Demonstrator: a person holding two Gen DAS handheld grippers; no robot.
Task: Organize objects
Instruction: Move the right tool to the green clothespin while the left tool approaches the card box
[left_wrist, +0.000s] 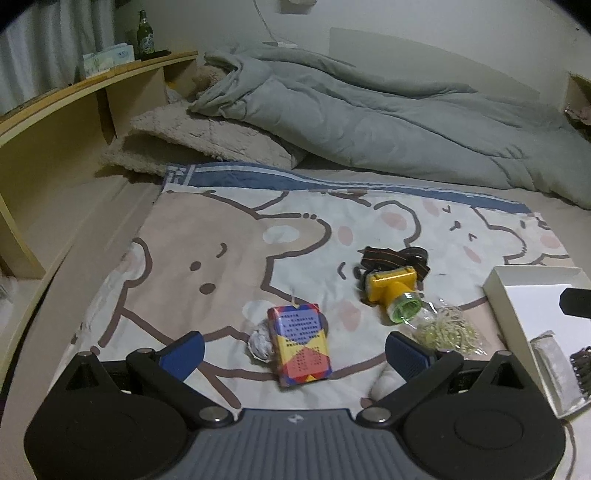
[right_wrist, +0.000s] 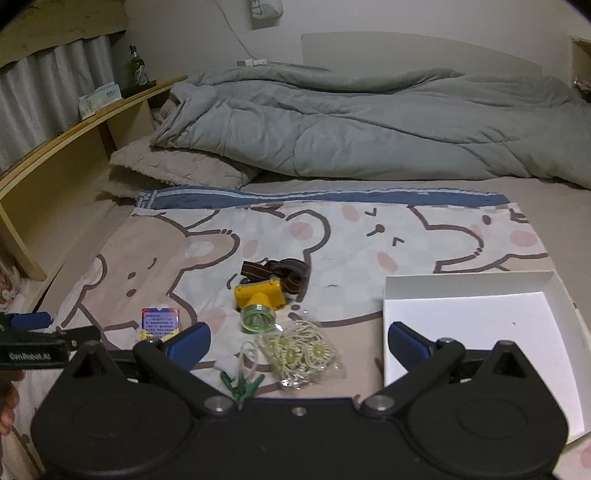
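Observation:
A colourful card box lies on the bear-print sheet, just ahead of my open left gripper, with a crumpled white wad beside it. A yellow headlamp with a dark strap and a clear bag of rubber bands lie to the right. In the right wrist view my open, empty right gripper hovers over the bag of rubber bands and green clips. The headlamp and card box lie beyond. A white box sits at right.
A rumpled grey duvet and a beige pillow lie at the back. A wooden headboard shelf with a green bottle runs along the left. The white box holds a clear packet at its near end.

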